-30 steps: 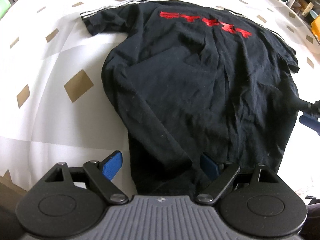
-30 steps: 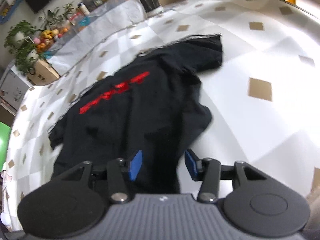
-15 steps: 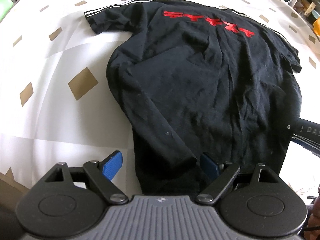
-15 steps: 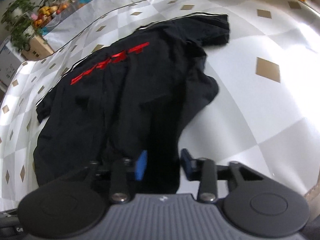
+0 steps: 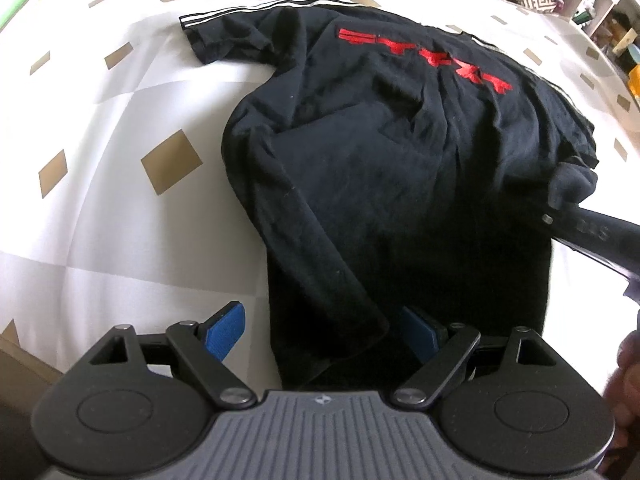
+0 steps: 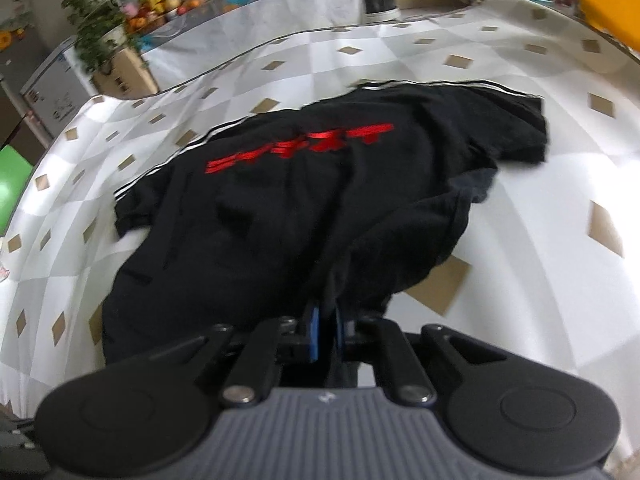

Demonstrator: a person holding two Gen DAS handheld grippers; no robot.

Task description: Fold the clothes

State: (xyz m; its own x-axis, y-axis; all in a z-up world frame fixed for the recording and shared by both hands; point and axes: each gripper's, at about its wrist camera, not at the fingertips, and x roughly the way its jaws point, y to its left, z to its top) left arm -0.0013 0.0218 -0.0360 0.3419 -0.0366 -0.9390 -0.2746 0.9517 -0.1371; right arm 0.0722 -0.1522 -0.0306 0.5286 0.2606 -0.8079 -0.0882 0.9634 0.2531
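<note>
Right wrist view: black T-shirt (image 6: 280, 216), red lettering (image 6: 298, 146) too blurred to read.

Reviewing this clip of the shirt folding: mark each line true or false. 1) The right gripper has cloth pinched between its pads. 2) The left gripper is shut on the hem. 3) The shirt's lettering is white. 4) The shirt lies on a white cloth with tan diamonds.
1) True. The right gripper has just closed, and its pads pinch an edge of the black T-shirt.
2) False. The left gripper stands open, its blue pads on either side of the hem corner without pressing it.
3) False. The lettering is red; only the sleeve stripes are white.
4) True. The table cover is white with tan diamonds.
</note>
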